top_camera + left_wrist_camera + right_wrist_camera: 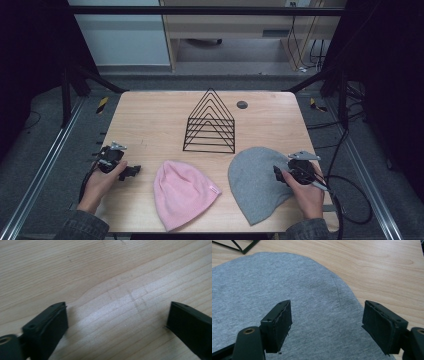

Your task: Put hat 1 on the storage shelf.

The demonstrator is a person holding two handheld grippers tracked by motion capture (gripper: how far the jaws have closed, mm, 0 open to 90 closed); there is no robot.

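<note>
The grey knitted beanie hat (pixel 256 182) lies flat on the near right part of the light wooden table (pixel 150 120), its rounded crown toward the far side and its open end at the near edge. The right gripper (pixel 278 174) hangs over the hat's right edge with its jaws spread wide, nothing between them; in the right gripper view the grey knit (pixel 287 290) shows beneath both black jaws, and bare wood lies beyond the hat's curved rim. Whether the jaws touch the fabric cannot be told.

Just left of the grey hat, with a narrow strip of wood between, lies a pink knitted beanie hat (pixel 182 192), also flat, with a small label at its right corner. Behind the two hats, near the table's middle, stands a black wire triangular rack (pixel 211 124), its slots holding nothing.

The left gripper (pixel 131 171) sits over bare wood near the left edge, left of the pink hat and apart from it, its jaws held wide over the wood grain (pixel 117 297)
</note>
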